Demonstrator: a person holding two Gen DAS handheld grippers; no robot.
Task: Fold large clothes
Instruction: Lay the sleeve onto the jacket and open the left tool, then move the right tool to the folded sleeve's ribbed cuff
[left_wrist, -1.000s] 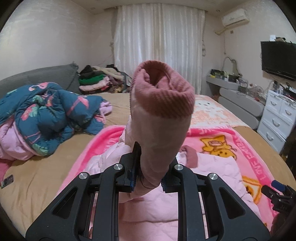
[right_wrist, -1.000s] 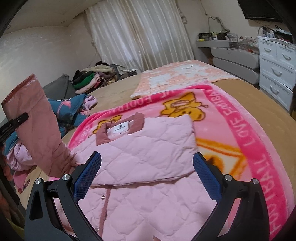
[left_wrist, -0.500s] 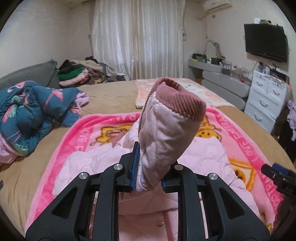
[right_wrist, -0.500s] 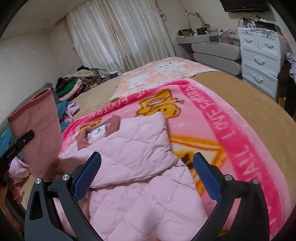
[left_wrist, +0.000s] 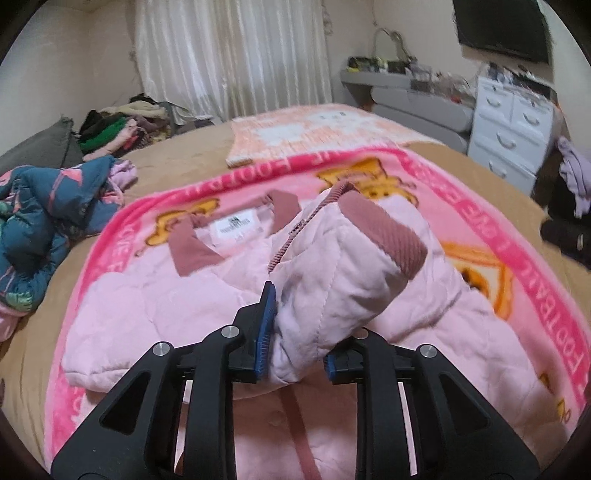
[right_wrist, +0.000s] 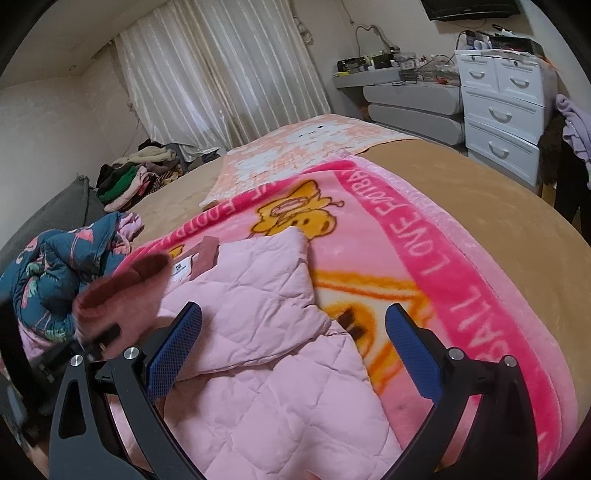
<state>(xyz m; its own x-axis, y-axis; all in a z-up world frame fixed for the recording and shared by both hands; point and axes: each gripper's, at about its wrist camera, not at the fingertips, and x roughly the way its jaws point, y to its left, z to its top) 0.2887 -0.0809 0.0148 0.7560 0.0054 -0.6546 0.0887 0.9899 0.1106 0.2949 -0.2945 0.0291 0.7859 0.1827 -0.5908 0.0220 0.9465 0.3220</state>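
A: Now, what has changed at the left gripper (left_wrist: 295, 328)?

B: A second ago the sleeve (left_wrist: 343, 273) stood upright between its jaws, cuff (left_wrist: 384, 236) high above the bed. The sleeve has since come down and tipped toward 1 o'clock, across the jacket (left_wrist: 155, 295) body. The jaws have just been opening slightly, yet the pads are seen pressing the quilted fabric on both sides, so the grip holds.

A: Meaning for the task?

B: Judged from the frames, the sleeve fold is near completion: the sleeve is almost laid over the chest and not yet released. The opposite side already lies folded inward.

A: And the right gripper (right_wrist: 291, 350)?

B: Its jaws stand wide apart with nothing between them. It hovers above the jacket's lower half.

A: Where is the jacket?

B: Flat on the pink blanket (left_wrist: 524, 280), collar (left_wrist: 192, 247) toward 12 o'clock, white label (left_wrist: 232, 229) visible inside the neck.

A: Materials?

B: Jacket: pale pink padded fabric with diamond quilting, soft and thick, so folds will be rounded rather than sharp. Cuff and collar: darker rose ribbed knit. Blanket: plush fleece, bright pink border with lettering, yellow cartoon figures. Under it, a tan bedcover (right_wrist: 480, 192). At 9 o'clock lies a crumpled blue quilt (left_wrist: 40, 225).
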